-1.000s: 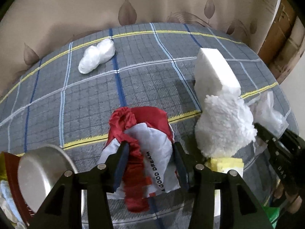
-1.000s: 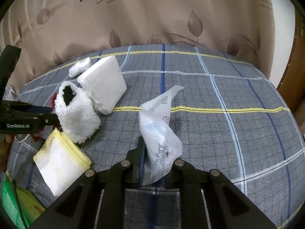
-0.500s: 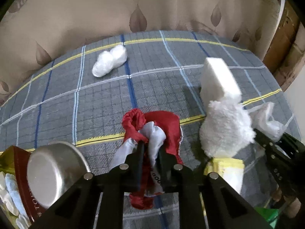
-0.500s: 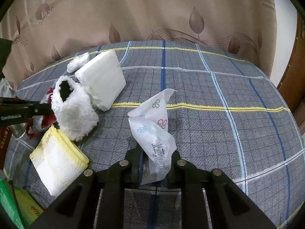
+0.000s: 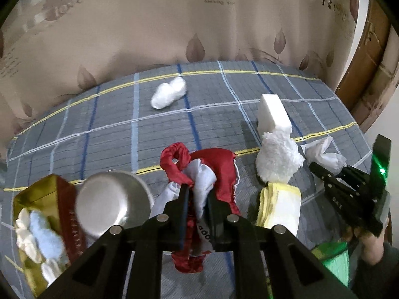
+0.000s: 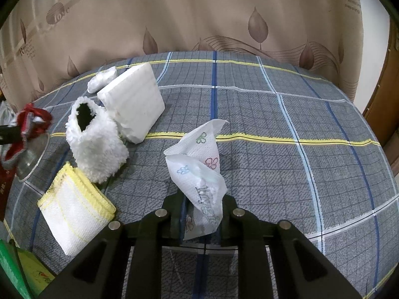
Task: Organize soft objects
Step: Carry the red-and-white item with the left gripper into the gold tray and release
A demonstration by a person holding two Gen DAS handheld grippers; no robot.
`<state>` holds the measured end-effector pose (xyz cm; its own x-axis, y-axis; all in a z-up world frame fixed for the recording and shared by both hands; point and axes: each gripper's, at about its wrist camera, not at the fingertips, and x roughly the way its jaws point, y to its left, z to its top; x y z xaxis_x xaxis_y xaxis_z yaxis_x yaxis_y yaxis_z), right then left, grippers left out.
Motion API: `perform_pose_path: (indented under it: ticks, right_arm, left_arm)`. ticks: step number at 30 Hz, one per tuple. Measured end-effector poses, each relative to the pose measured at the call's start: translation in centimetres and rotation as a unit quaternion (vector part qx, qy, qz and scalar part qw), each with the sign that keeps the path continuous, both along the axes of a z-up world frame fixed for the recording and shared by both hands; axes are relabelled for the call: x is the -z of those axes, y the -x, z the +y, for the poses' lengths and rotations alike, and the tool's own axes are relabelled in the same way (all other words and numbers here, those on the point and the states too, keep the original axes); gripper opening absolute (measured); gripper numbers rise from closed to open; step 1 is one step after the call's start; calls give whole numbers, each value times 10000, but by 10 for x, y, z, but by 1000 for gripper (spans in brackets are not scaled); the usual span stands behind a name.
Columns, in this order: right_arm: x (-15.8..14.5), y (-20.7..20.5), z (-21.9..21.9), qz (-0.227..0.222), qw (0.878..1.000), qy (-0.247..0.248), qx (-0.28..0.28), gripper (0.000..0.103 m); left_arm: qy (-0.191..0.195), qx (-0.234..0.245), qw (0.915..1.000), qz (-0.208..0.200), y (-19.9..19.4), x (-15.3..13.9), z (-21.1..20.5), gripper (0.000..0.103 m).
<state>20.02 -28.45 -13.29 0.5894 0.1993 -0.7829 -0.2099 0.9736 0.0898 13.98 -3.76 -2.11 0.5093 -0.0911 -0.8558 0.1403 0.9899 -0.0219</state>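
The left gripper [image 5: 198,194] is clamped on a bunch of a red and white satin cloth [image 5: 219,172]; its jaws have just been closing, and the cloth is between them and hangs below them, so I judge it is lifted off the bed. This cloth looks light, limp and a little slippery, so a grip on a thick gathered fold seems safer than on one thin edge. The right gripper [image 6: 202,214] pinches a printed paper napkin [image 6: 199,172] at its lower end; the napkin is very light and can tear easily, so I think a gentle hold near the crumpled middle is best. Just beside the left gripper stand a metal bowl [image 5: 112,199] and a gold box [image 5: 37,226] with soft pieces inside. Farther lie a yellow-edged folded cloth [image 6: 74,206], a fluffy white bootie [image 6: 96,142], a white foam block [image 6: 132,102] and a small white bundle [image 5: 168,93]. All rest on a grey plaid bedcover [image 6: 286,137], soft and uneven. Behind it hangs a beige curtain [image 6: 199,17] with leaf prints.
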Motion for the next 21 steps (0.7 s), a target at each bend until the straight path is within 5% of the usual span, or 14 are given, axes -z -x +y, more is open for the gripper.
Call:
perform_pose_path:
  ticks: [9,21]
  right_arm:
    - [0,0,1,0,10000,28,-6,18]
    - [0,0,1,3,10000,25,-3,19]
  left_arm:
    - [-11,-318,9994,-164,30,-36,47,14]
    - [-589,-1319,9890,-320,50,-56,151,14]
